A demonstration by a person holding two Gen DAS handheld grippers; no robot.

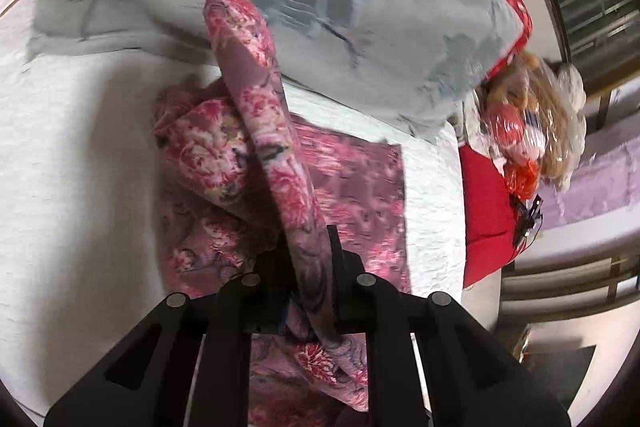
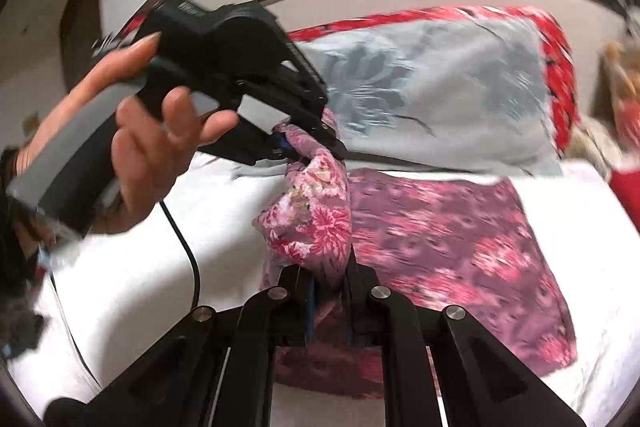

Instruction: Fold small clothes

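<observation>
Nearest in the right wrist view, the right hand-held gripper (image 2: 328, 273) is closed tight on a bunched fold of the pink flowered garment (image 2: 448, 239). The cloth there is pinched into a thick wad, so the likeliest fault is that only some layers are caught and the rest slide free as the fold is carried over, leaving a crooked edge.

Just beyond, the left hand-held gripper (image 2: 316, 149), held in the person's hand (image 2: 136, 147), is also clamped shut on the same garment; in its own view the left hand-held gripper (image 1: 310, 291) shows a long strip of cloth rising out from between its fingers. With both grips close together on one lifted ridge, uneven pulling could twist the cloth or drag the flat part across the bed (image 2: 132, 251), spoiling what already lies smooth. The black cable (image 2: 188, 247) trailing over the sheet could snag too.

The garment itself is thin, soft fabric, mauve with bright pink blooms; one portion lies flat on the white bed cover, the other is hoisted and crumpled between the two grippers. Motion blur hides its exact outline.

Farther back lies a grey-blue flowered pillow (image 2: 432, 87) on red bedding (image 2: 560, 75); a fold carried too far would land against it.
</observation>
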